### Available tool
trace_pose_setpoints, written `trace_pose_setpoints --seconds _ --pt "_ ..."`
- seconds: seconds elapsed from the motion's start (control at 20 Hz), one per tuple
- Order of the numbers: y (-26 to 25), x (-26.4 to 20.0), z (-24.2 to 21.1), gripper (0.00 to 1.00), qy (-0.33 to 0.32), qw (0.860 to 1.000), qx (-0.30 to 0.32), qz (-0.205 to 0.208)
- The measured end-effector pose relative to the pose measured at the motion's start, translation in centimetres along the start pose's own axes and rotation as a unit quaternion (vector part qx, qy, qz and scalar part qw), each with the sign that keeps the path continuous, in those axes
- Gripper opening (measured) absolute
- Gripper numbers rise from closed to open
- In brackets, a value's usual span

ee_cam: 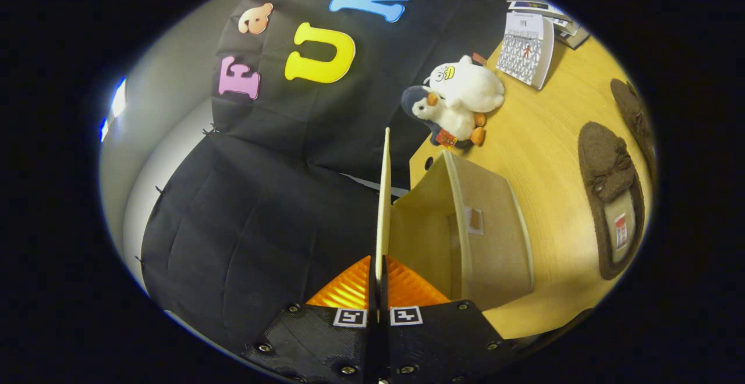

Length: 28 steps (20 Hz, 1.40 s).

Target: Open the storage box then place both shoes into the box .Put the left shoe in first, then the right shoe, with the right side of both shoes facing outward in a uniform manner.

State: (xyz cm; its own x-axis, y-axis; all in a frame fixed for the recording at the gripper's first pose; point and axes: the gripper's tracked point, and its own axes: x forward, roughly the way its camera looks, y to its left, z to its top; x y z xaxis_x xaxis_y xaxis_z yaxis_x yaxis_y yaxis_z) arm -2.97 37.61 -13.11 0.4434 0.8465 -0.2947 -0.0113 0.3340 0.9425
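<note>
**Gripper clamped on the box lid**

Gripper (378, 276) fingers are pressed together on the thin edge of the lid (383, 198), and we see that pale panel rising edge-on from between them and running away from us. Just to the right of the lid sits the storage box (495, 238), a beige box whose interior (422, 233) shows next to the raised lid, with a small tab on its nearer face. It rests on a light wooden table (547, 157).

Well to the right of the box we find a brown slipper (608, 198) lying on the table, its opening turned towards us and a label inside. A second brown slipper (634, 113) lies farther right, near the table's edge, only partly seen.

Beyond the box, at the far side of the table, we see two plush toys (460, 102) huddled together, one white, one white with a dark back. Farther right stand a patterned booklet (527, 49) and a small stack of papers (541, 9). Black cloth (262, 227) hangs to the left of the lid.
</note>
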Motion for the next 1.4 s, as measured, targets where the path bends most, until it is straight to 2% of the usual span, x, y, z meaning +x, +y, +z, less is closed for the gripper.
trace_pose_setpoints --seconds 0.6,0.85,1.0,1.15,1.2,1.4 --pt "10.1 6.3 -4.8 0.00 0.008 0.994 -0.104 0.014" --pt "13.1 9.6 -8.0 0.01 0.031 0.986 -0.166 0.007" --pt "14.9 11.4 -10.5 0.16 0.056 0.974 -0.220 0.025" --pt "15.9 11.9 -11.4 0.93 0.057 0.961 -0.268 0.031" --pt "16.0 11.6 -11.2 0.97 0.053 0.957 -0.284 0.029" --pt "14.8 9.2 -9.0 0.97 0.029 0.939 -0.343 0.016"
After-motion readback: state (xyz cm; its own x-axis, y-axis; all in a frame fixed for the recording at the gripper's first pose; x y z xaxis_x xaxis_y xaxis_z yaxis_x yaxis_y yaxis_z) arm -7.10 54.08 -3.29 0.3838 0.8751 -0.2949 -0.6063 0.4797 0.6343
